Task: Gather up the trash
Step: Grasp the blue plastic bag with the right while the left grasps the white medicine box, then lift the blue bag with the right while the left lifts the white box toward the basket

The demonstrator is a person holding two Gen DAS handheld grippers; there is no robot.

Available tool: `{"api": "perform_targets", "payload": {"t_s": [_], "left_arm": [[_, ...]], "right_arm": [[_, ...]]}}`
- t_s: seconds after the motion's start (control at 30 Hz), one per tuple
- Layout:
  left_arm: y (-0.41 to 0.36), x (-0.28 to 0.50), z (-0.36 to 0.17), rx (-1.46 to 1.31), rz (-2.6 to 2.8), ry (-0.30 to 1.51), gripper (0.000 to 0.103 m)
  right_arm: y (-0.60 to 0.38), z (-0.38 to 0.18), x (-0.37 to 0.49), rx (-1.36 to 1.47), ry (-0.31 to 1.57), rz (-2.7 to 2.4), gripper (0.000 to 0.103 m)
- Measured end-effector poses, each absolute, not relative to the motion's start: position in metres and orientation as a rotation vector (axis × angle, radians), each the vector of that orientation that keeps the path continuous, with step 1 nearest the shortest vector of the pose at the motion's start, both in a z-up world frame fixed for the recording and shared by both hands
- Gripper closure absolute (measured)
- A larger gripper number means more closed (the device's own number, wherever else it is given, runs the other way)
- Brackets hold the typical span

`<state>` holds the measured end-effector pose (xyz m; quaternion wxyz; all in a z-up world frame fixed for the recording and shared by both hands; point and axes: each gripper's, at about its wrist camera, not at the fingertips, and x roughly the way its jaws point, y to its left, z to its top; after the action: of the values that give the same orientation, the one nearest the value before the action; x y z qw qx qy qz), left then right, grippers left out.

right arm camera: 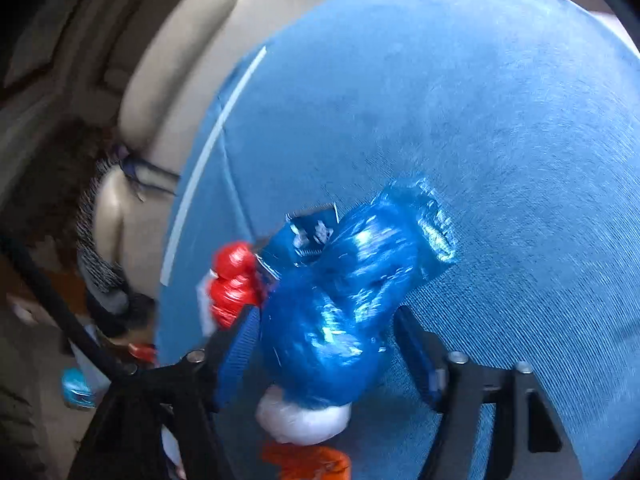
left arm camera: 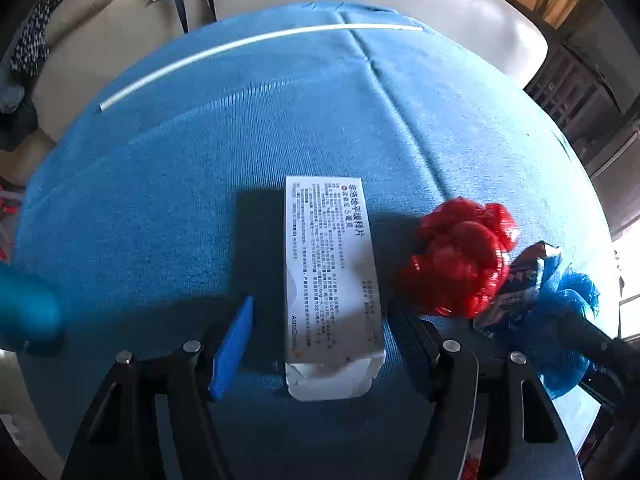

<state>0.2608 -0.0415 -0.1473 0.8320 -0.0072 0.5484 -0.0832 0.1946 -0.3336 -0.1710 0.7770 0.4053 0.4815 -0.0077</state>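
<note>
A white medicine box (left arm camera: 332, 276) lies on the blue tablecloth (left arm camera: 200, 184), between the spread fingers of my open left gripper (left arm camera: 324, 312), which does not touch it. A crumpled red plastic bag (left arm camera: 460, 256) lies right of the box, with a dark blue wrapper (left arm camera: 520, 284) and a crumpled blue plastic bag (left arm camera: 568, 320) beyond. In the right wrist view, my open right gripper (right arm camera: 326, 316) straddles the blue bag (right arm camera: 344, 304). The wrapper (right arm camera: 300, 240) and red bag (right arm camera: 234, 280) lie past it. A white wad (right arm camera: 304, 416) and orange scrap (right arm camera: 308, 460) lie nearer the camera.
A long white straw (left arm camera: 248, 44) lies at the far side of the cloth. A beige leather sofa (left arm camera: 112, 40) with dark knitted cloth (left arm camera: 32, 40) stands behind the table. A teal object (left arm camera: 28, 312) is at the left edge.
</note>
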Motion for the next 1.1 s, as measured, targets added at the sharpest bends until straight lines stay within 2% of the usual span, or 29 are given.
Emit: {"api": "perform_targets", "payload": {"t_s": [0.07,0.4,0.67,0.9,1.03,1.1], "left_arm": [[-0.041,0.258,-0.145,-0.007,-0.198,1.139,0.056],[-0.016,0.211,-0.12,0.0,-0.289,1.08,0.056],[0.003,0.135,-0.104,0.021,-0.35,1.081,0.056],[0.01,0.097,-0.128,0.042,-0.324,1.179,0.053],[0.018,0.091,-0.123,0.022,-0.324,1.166,0.037],[0.019,0.088,-0.119,0.02,-0.329,1.147,0.037]], "right_arm": [[-0.329,-0.168,0.194,0.825,1.017,-0.017,0.048],[-0.347,-0.125,0.138,0.571,0.877,-0.033,0.049],[-0.318,-0.131,0.068,0.404,0.942,0.11,0.048],[-0.298,-0.146,0.048,0.348,0.994,0.114,0.037],[-0.31,-0.143,0.039,0.419,0.982,0.11,0.033],[-0.318,-0.139,0.033,0.466,0.953,0.102,0.031]]}}
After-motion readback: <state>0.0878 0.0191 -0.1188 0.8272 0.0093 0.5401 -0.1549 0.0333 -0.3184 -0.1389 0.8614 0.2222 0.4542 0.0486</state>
